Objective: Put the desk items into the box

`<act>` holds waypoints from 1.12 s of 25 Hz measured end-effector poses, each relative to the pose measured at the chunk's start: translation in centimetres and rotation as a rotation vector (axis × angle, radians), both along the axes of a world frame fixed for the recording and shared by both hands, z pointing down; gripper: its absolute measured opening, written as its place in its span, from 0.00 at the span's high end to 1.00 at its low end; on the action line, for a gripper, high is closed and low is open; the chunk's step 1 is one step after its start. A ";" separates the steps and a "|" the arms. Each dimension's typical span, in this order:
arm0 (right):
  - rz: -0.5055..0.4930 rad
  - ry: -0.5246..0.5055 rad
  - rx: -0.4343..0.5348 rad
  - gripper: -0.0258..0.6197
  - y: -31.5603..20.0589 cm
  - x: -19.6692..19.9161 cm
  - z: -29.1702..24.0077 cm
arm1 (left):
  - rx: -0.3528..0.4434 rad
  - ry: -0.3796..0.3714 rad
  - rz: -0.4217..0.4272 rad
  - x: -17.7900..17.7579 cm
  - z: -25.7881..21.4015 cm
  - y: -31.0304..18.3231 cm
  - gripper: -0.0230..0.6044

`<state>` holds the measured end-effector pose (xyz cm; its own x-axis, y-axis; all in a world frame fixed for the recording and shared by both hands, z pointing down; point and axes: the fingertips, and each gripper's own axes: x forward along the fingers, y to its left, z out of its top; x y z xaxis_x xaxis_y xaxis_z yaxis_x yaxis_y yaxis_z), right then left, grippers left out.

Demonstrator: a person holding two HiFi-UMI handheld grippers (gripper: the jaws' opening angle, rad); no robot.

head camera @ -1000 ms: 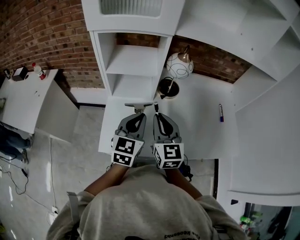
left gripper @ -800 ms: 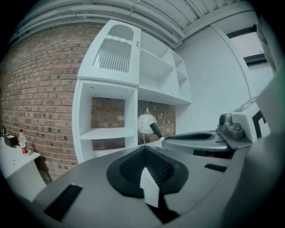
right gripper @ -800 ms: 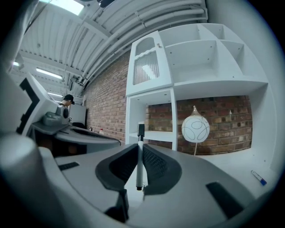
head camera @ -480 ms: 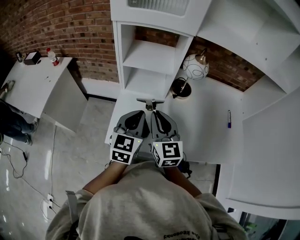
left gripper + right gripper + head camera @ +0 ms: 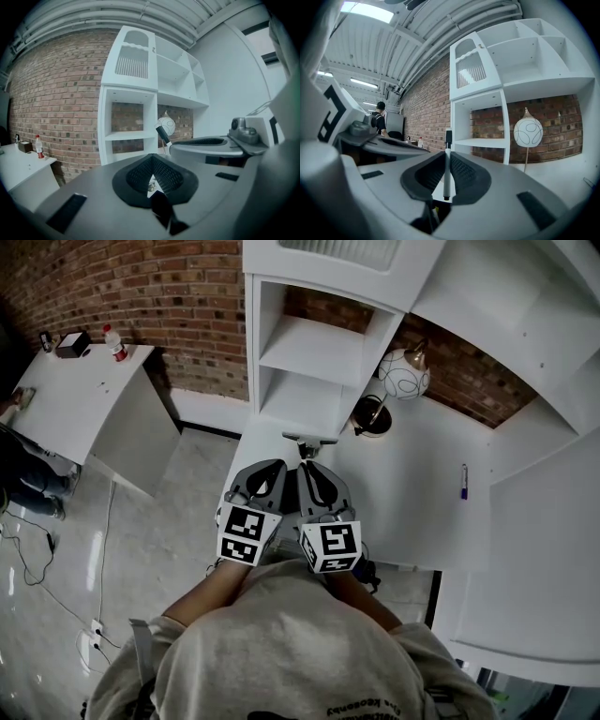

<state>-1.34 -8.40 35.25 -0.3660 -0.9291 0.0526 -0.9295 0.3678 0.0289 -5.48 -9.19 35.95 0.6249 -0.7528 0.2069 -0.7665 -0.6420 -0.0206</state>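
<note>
White shelf unit (image 5: 309,352) is standing against a red brick wall (image 5: 178,306) in a bright workshop room.
The shelf unit is sitting on a white desk (image 5: 422,493), open compartments facing out, with the brick wall running on to its left and right. More white shelving (image 5: 534,56) is branching off right of the shelf unit. Left of the shelf unit, well apart, a separate white table (image 5: 80,404) is backing onto the same wall. Pale glossy floor (image 5: 159,540) is showing between that table and the shelf unit, catching reflections. Above the shelf unit a corrugated ceiling (image 5: 408,42) with pipes is sloping away; strip lights (image 5: 365,83) are glowing and a bright panel (image 5: 363,11) is shining.
</note>
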 end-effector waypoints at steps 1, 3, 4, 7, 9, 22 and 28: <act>-0.005 0.000 0.002 0.89 -0.1 -0.2 0.2 | -0.003 0.000 0.000 -0.1 0.2 0.0 0.95; -0.017 0.004 0.007 0.89 -0.3 -0.6 0.8 | -0.007 -0.003 0.000 -0.3 0.7 -0.2 0.95; -0.024 0.008 0.009 0.89 -0.5 -0.8 1.1 | -0.008 -0.005 0.000 -0.4 1.0 -0.3 0.95; -0.044 0.022 0.004 0.89 -1.0 -1.4 2.4 | -0.018 -0.020 -0.003 -0.9 2.0 -0.7 0.95; -0.057 0.037 -0.005 0.89 -1.4 -1.8 3.6 | -0.034 -0.032 -0.004 -1.3 2.9 -0.9 0.95; -0.128 0.157 -0.098 0.89 -2.7 -3.3 10.1 | -0.102 -0.109 0.021 -2.1 7.7 -1.8 0.95; -0.164 0.246 -0.147 0.89 -3.1 -4.1 11.2 | -0.119 -0.101 -0.001 -2.6 8.1 -2.1 0.95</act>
<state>-5.41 -11.47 46.46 -0.4696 -0.8348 0.2874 -0.8293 0.5288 0.1806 -8.13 -11.27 44.07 0.5961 -0.7196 0.3561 -0.7648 -0.6440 -0.0212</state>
